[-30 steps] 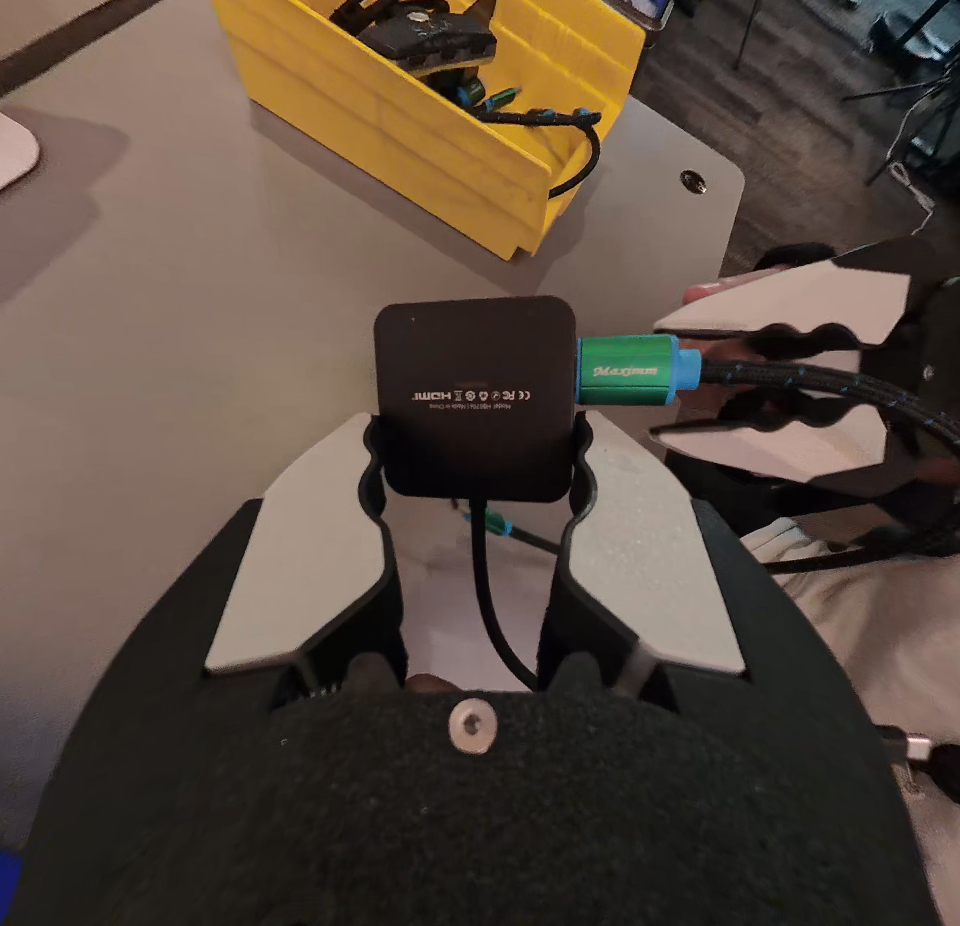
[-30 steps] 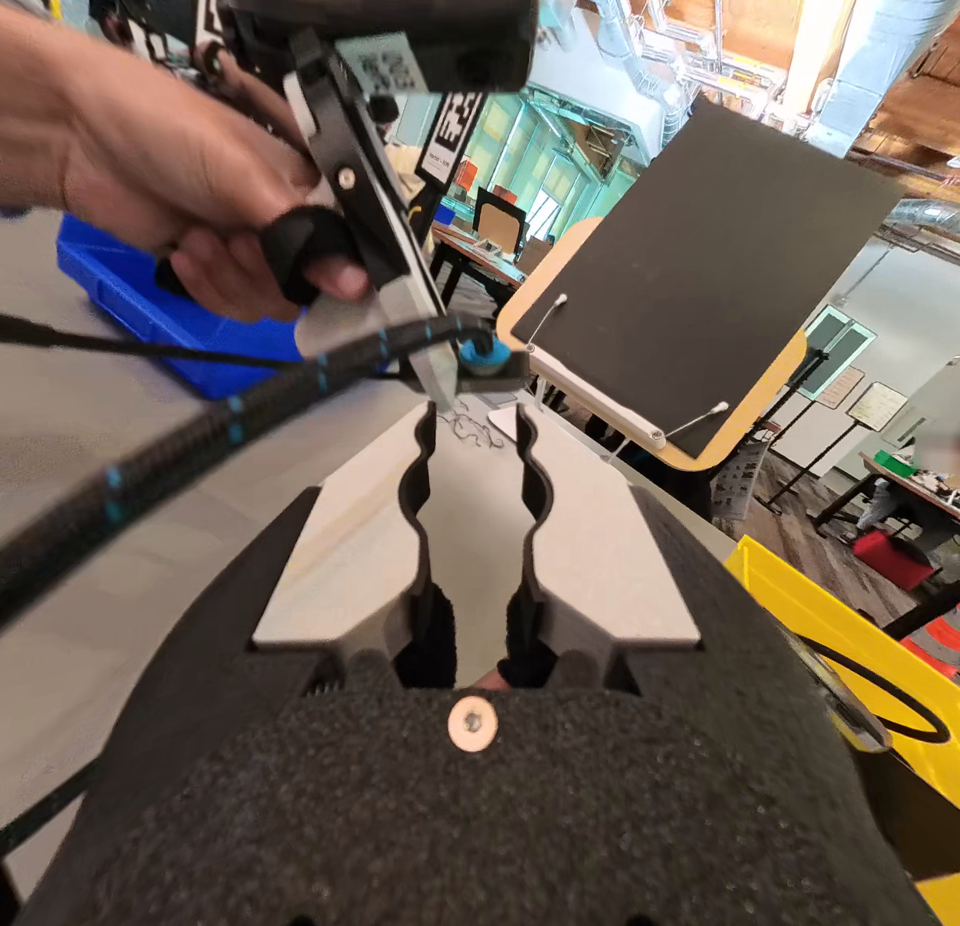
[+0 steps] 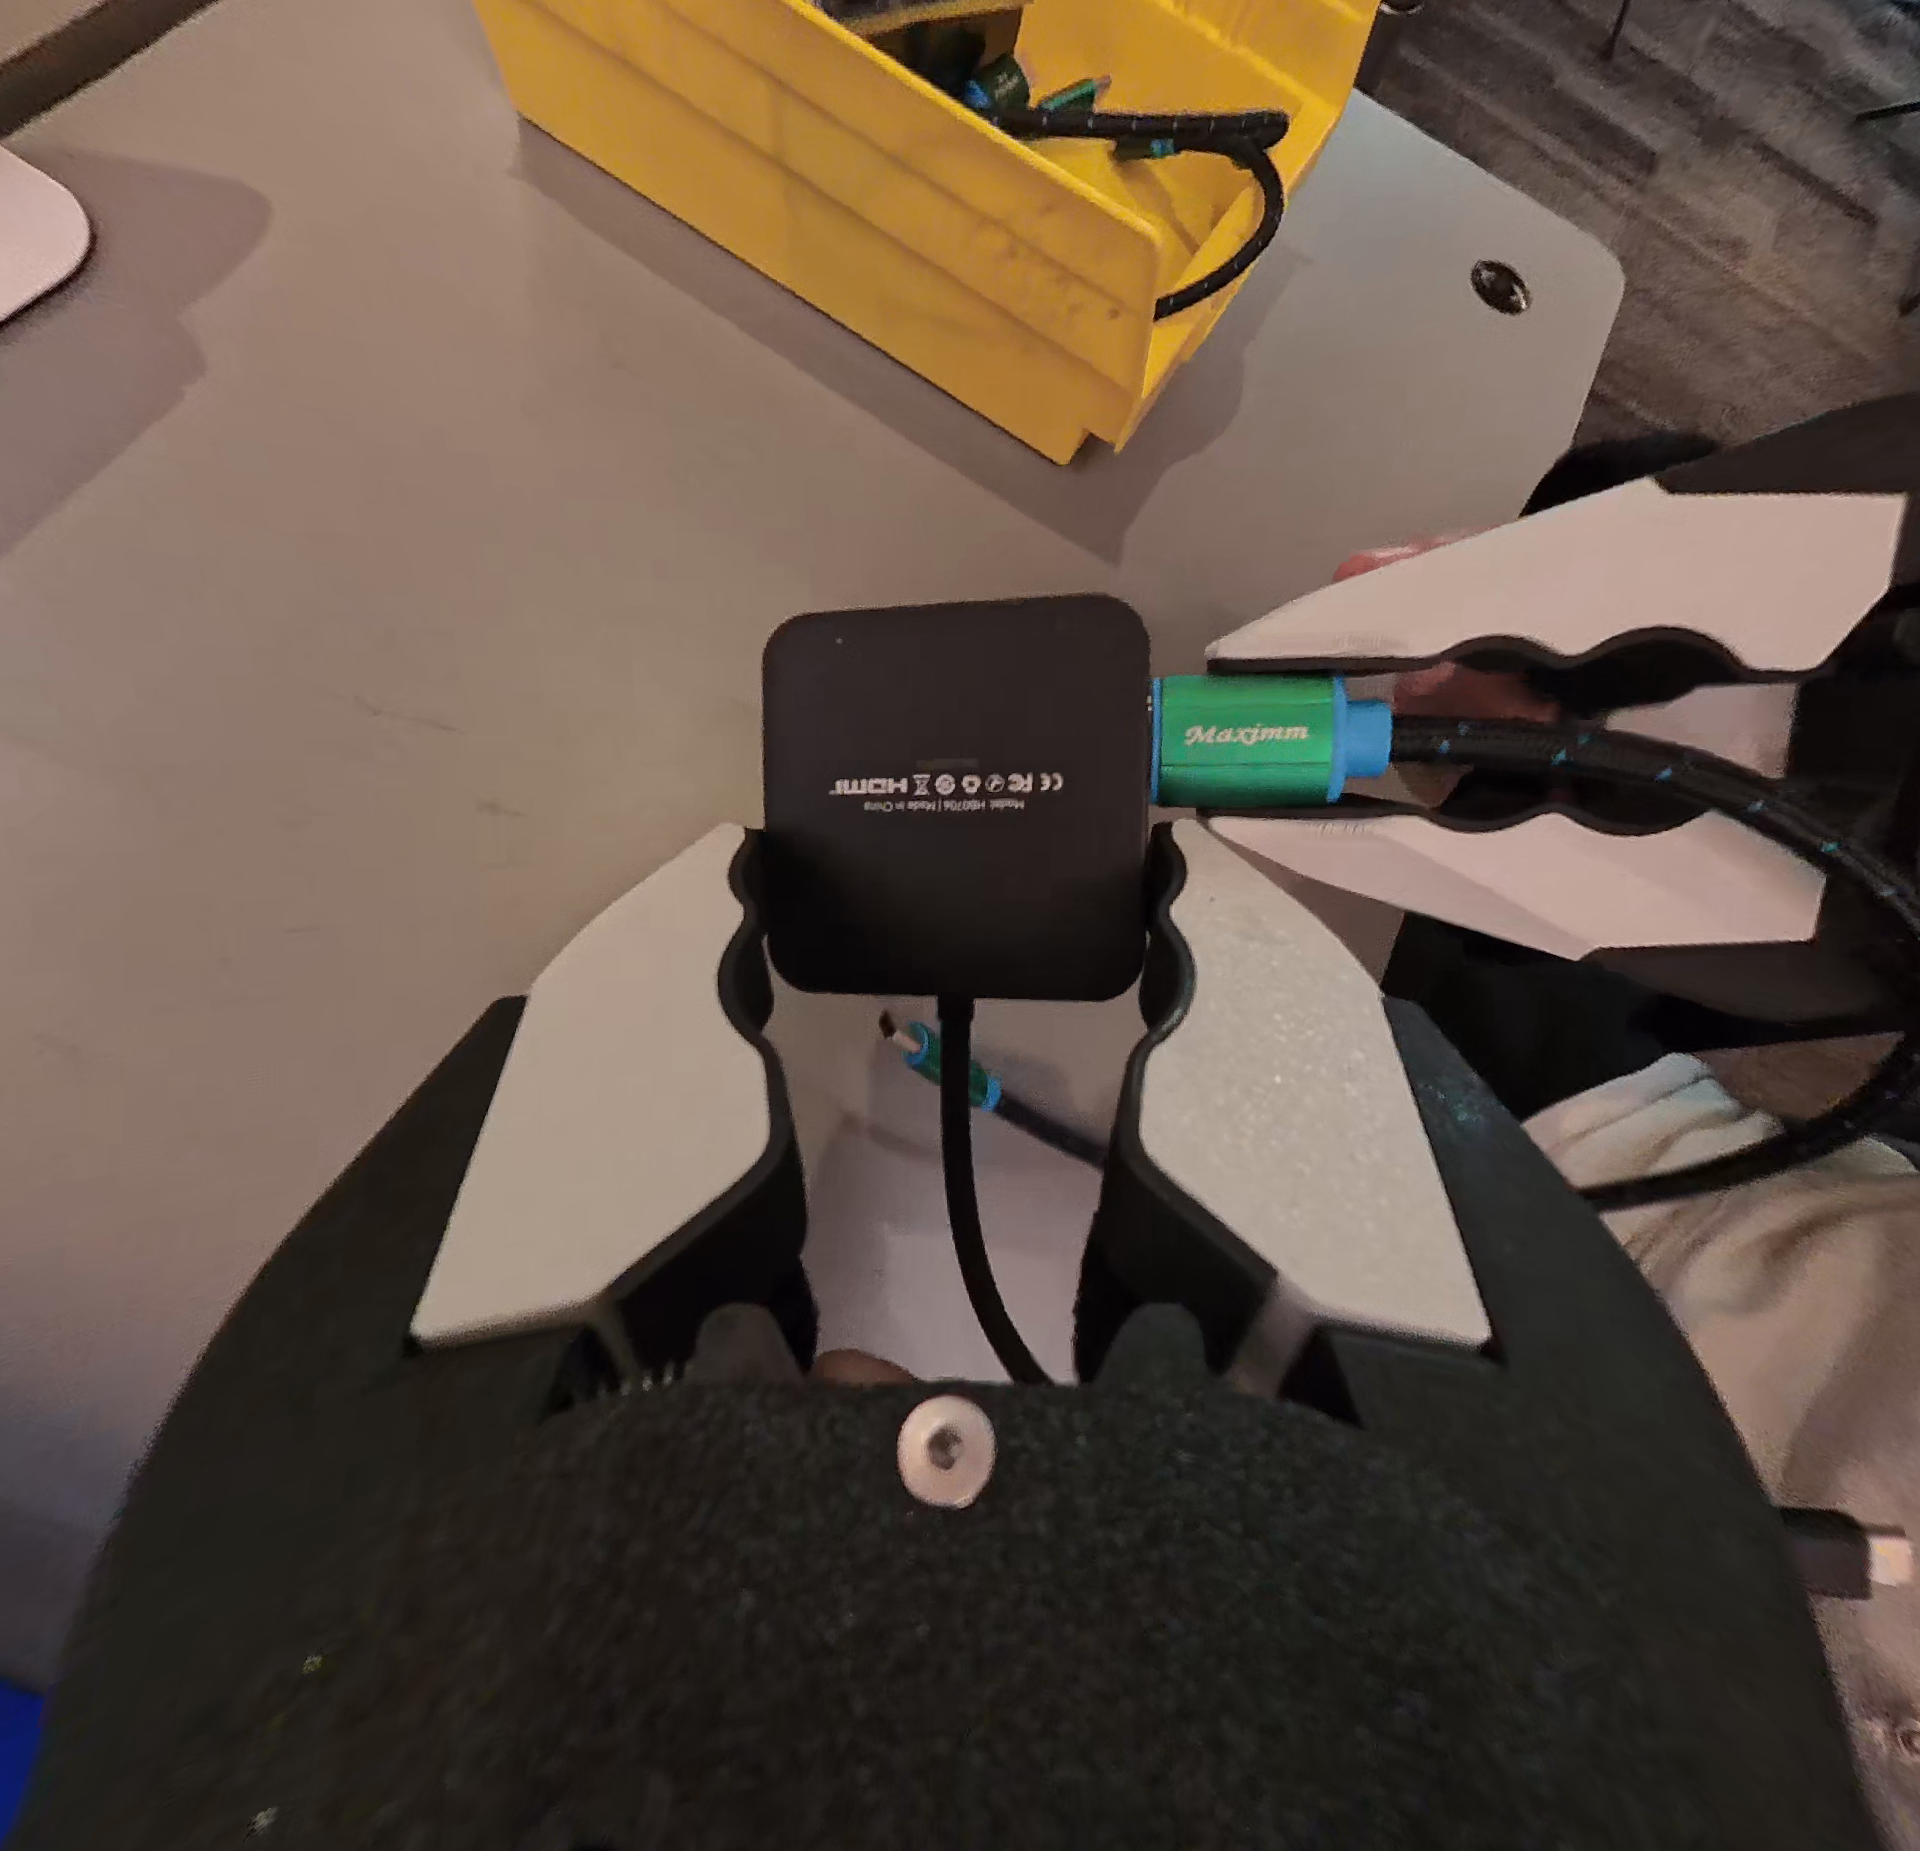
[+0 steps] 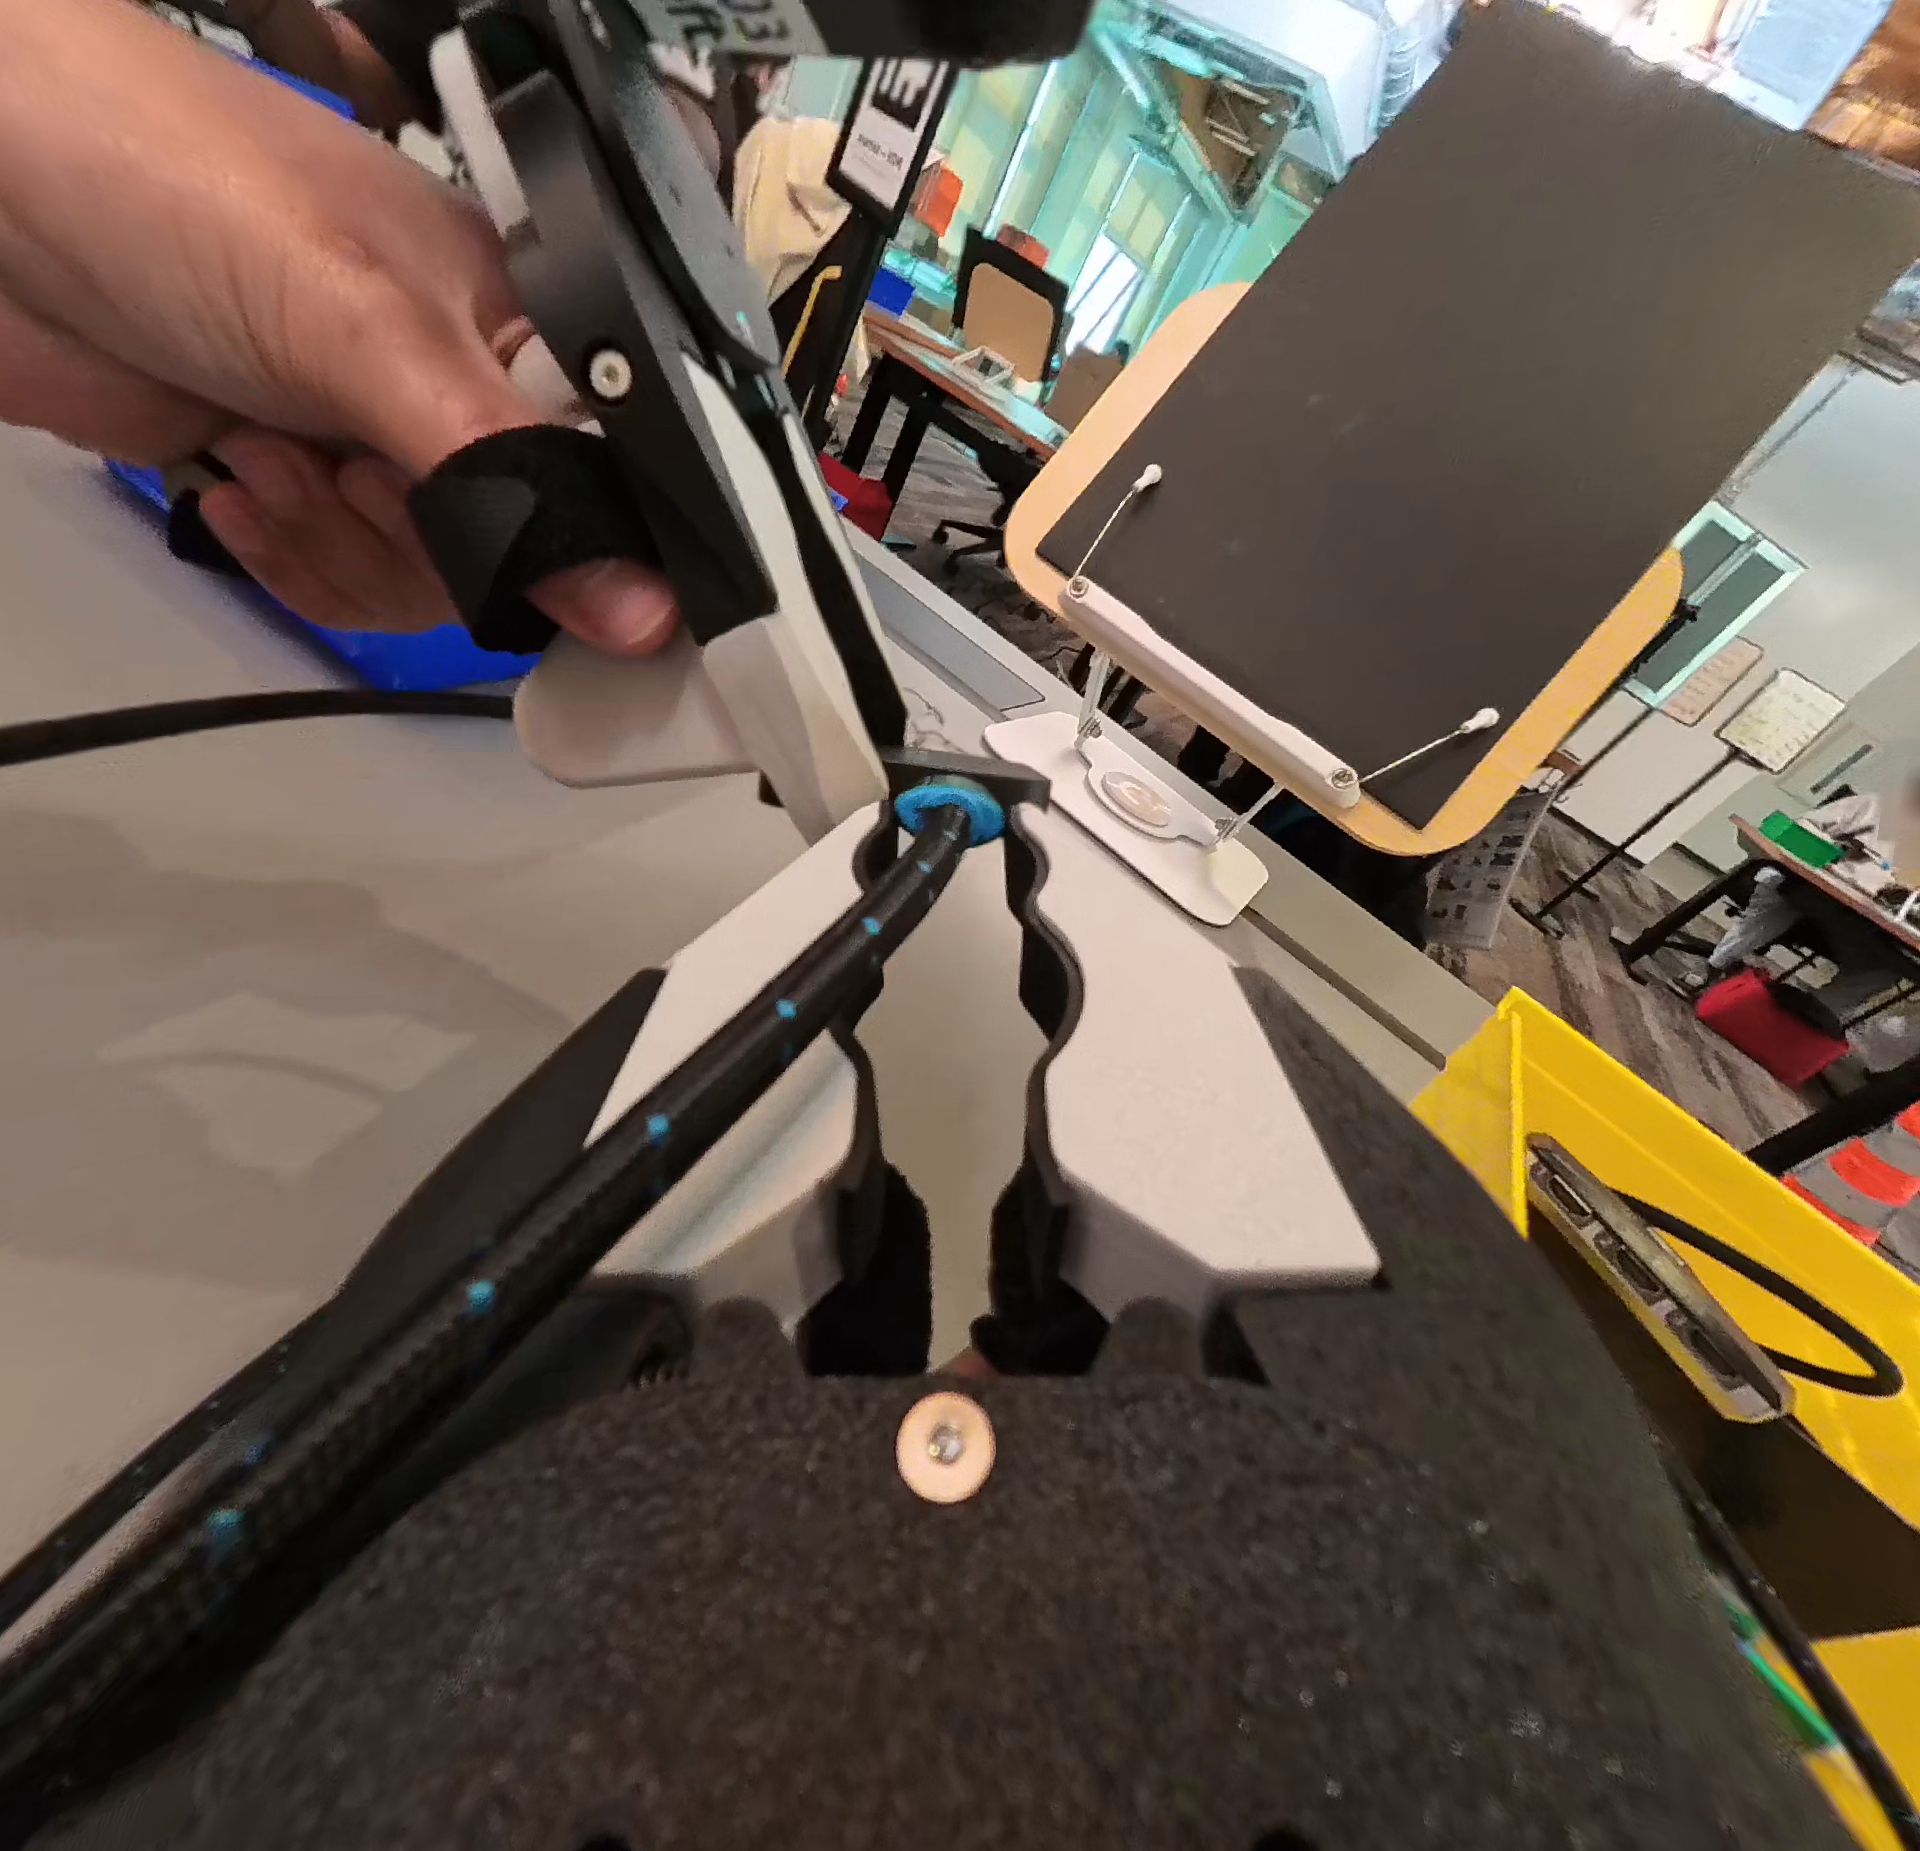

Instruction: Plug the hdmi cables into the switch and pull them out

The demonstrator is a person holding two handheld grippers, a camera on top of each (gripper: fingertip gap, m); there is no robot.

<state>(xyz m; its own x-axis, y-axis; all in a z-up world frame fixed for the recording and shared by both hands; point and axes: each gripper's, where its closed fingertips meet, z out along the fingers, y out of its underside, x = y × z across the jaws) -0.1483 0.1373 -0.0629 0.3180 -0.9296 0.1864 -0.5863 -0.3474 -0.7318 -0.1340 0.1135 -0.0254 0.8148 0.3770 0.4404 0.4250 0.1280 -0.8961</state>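
Note:
My left gripper (image 3: pixel 954 845) is shut on the black HDMI switch (image 3: pixel 956 721) and holds it just above the grey table. A green HDMI plug (image 3: pixel 1247 736) with a blue collar sits in the switch's right side. Its braided black cable (image 3: pixel 1662 773) trails off right. My right gripper (image 3: pixel 1210 731) comes in from the right, its fingers closed against the top and bottom of the plug. In the right wrist view my right gripper (image 4: pixel 945 825) has the blue collar (image 4: pixel 940 804) between its tips, and the cable (image 4: pixel 623 1157) runs back to the lower left. The switch's thin cable (image 3: pixel 966 1178) hangs toward me.
A yellow bin (image 3: pixel 831 170) with cables and another device stands at the back, and also shows in the right wrist view (image 4: pixel 1662 1157). A loose green plug (image 3: pixel 935 1063) lies under the switch. A black board on a stand (image 4: pixel 1455 399) and a blue bin (image 4: pixel 416 648) lie beyond. The table corner (image 3: pixel 1499 287) is at the right.
My right gripper has moved forward from the cable onto the green plug and its fingers have narrowed around it. The left gripper still holds the switch, shifted slightly toward the bin.

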